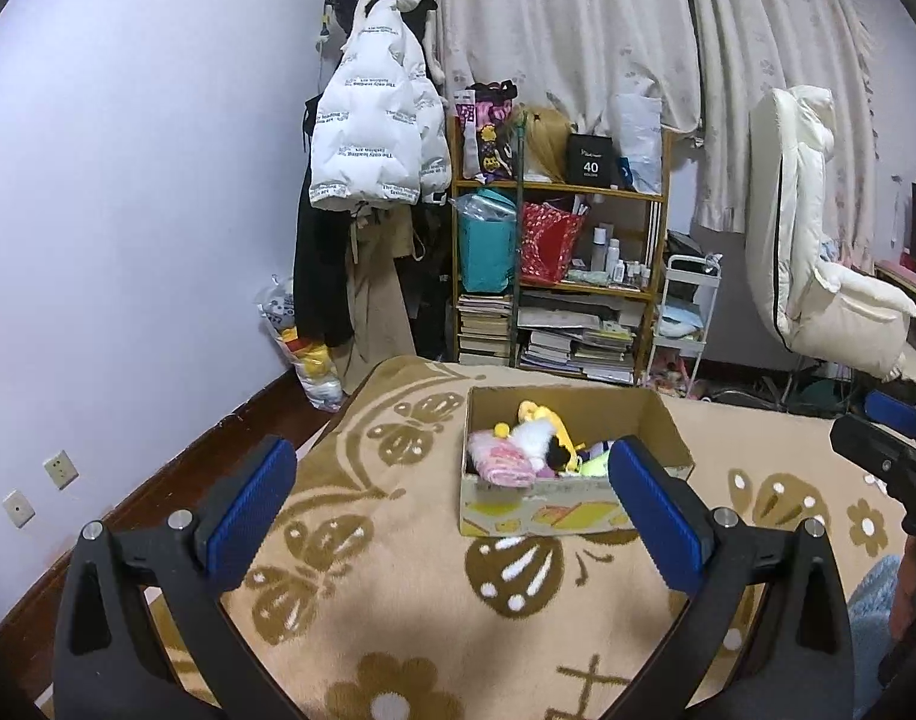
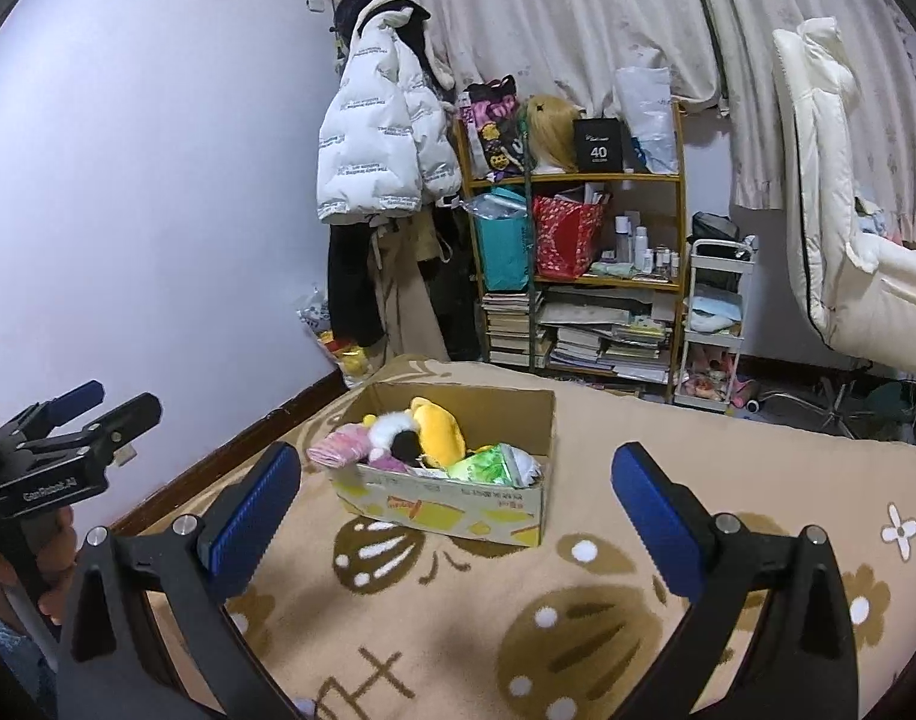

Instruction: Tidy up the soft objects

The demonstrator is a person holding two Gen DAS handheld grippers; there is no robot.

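Note:
A cardboard box (image 1: 584, 507) stands on the beige butterfly blanket (image 1: 398, 570). It holds soft things: a pink striped cloth (image 1: 501, 461), a white and black plush (image 1: 539, 439) and a yellow plush (image 1: 533, 409). The box also shows in the right wrist view (image 2: 458, 507), with the yellow plush (image 2: 439, 427), pink cloth (image 2: 340, 447) and a green packet (image 2: 485, 467). My left gripper (image 1: 452, 462) is open and empty, short of the box. My right gripper (image 2: 455, 468) is open and empty, short of the box.
A wooden shelf (image 1: 557, 276) with bags, bottles and books stands past the bed's far edge. A white jacket (image 1: 377, 120) hangs by the wall. A white chair (image 1: 818, 258) is at the right. A small white cart (image 2: 713, 324) stands beside the shelf.

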